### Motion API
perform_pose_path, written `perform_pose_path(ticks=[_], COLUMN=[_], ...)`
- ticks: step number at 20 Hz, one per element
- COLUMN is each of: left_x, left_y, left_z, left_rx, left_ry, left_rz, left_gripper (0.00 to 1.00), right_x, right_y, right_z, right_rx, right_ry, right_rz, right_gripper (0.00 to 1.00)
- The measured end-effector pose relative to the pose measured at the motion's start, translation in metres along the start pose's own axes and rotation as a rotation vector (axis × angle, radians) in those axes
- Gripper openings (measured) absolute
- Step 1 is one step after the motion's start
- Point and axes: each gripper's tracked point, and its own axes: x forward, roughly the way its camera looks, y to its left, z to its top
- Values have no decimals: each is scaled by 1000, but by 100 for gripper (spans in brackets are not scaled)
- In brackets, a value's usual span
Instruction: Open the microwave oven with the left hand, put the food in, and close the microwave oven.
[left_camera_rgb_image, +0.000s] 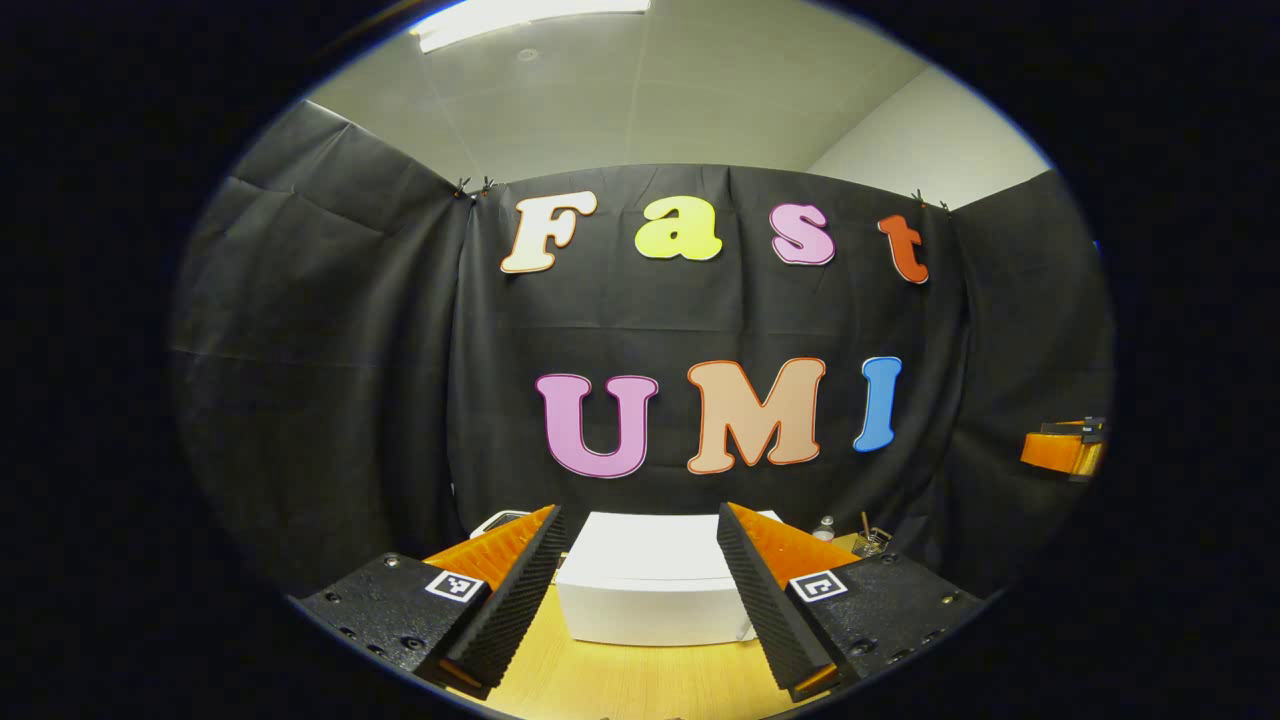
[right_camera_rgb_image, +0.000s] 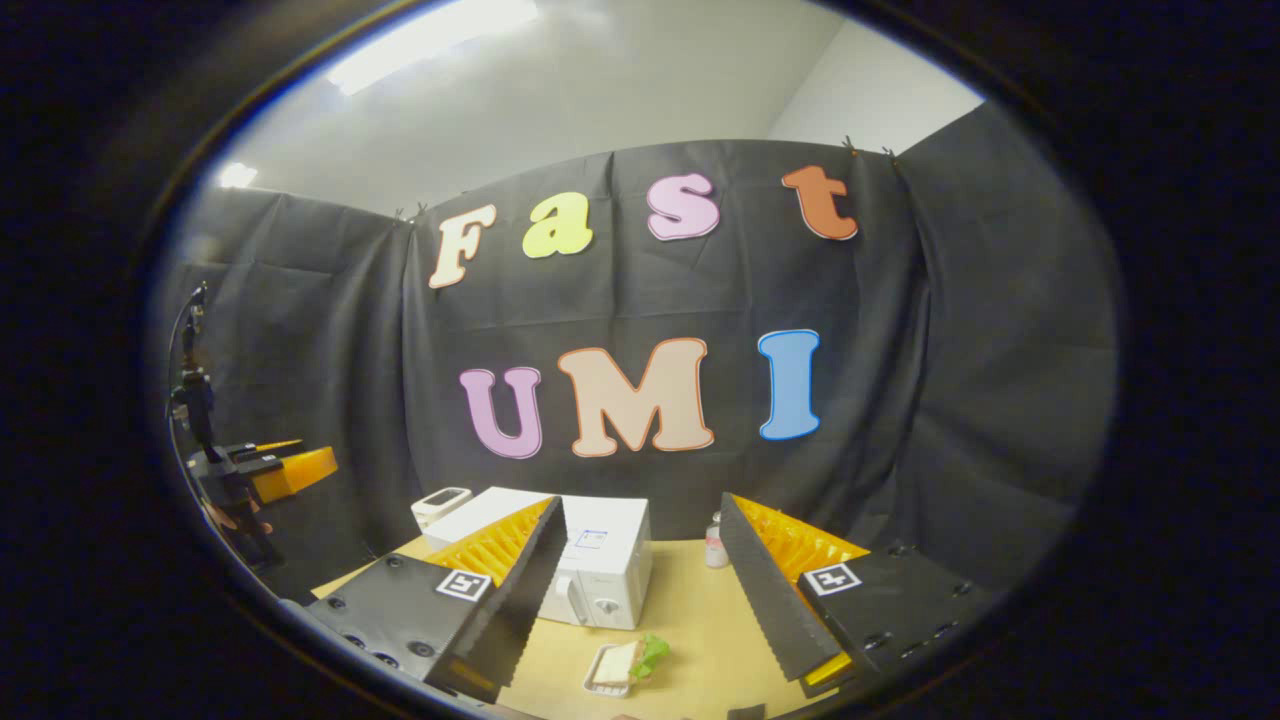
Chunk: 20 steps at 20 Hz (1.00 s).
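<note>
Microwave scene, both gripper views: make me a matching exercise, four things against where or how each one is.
Things:
1. microwave oven
2. sandwich tray
3. small bottle
4. left gripper

States or places:
A. on the table in front of the microwave oven
B. fingers spread apart, nothing between them
C. door shut, standing at the back of the table
D. upright by the booth wall, to the right of the microwave oven

Pairs: 1-C, 2-A, 3-D, 4-B
</note>
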Motion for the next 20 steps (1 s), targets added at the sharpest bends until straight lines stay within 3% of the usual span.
perform_pose_path(ticks=[5, 6, 8, 10, 12, 16, 17, 20], left_x=[-11, -13, -17, -20, -22, -24, -23, -19], left_y=[3, 2, 0, -7, -17, -41, -44, -56], left_z=[6, 5, -3, -16, -37, -99, -113, -159], left_rx=[35, 41, 45, 30, 5, -41, -51, -76], left_ry=[-29, -38, -41, -38, -23, 60, 74, 111], left_rz=[8, 2, -14, -45, -93, -190, -199, -221], left_gripper=[95, 95, 92, 95, 96, 96, 93, 96], right_x=[0, 0, -2, -6, -9, -16, -18, -20], right_y=[10, 11, 12, 12, 11, 2, 1, 7], right_z=[-3, -4, -4, 0, 1, 4, 6, 9], right_rx=[-19, -21, -26, -24, -30, -42, -46, -49], right_ry=[0, -2, -4, -14, -27, -52, -59, -78], right_rz=[10, 9, 9, 9, 2, -39, -46, -36], right_gripper=[92, 97, 97, 97, 92, 97, 92, 97])
